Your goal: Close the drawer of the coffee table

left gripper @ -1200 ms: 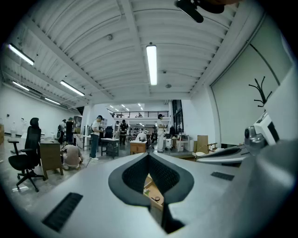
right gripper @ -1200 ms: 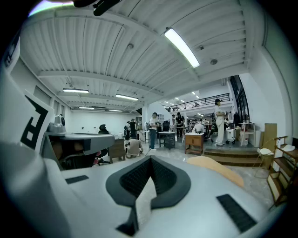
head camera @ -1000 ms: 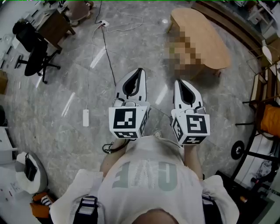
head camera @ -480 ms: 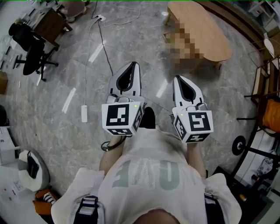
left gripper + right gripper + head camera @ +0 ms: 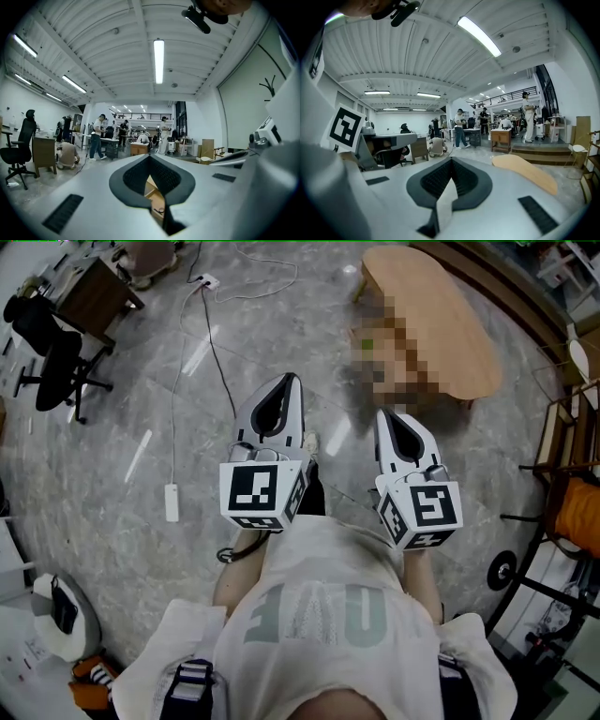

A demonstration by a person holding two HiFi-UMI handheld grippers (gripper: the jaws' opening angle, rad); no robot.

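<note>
Left tool (image 5: 290,388) and right tool (image 5: 388,422) both hovering over floor (image 5: 131,390), jaws pressing together, gripping nothing; wooden coffee table (image 5: 441,324) sitting ahead to right, well apart.

The left tongs (image 5: 293,381) and the right tongs (image 5: 382,416) have pale grey-white shells with black ribbed pads at the tips. Each carries a white cube (image 5: 261,496) printed with black square markers. The coffee table (image 5: 441,324) is light tan wood. The floor (image 5: 122,427) is grey with a marbled pattern and pale streaks. The office chair (image 5: 52,367) is black. The shirt (image 5: 319,615) is white with faded grey-green letters. The power strip (image 5: 172,502) is white and the cable (image 5: 217,362) is black.
</note>
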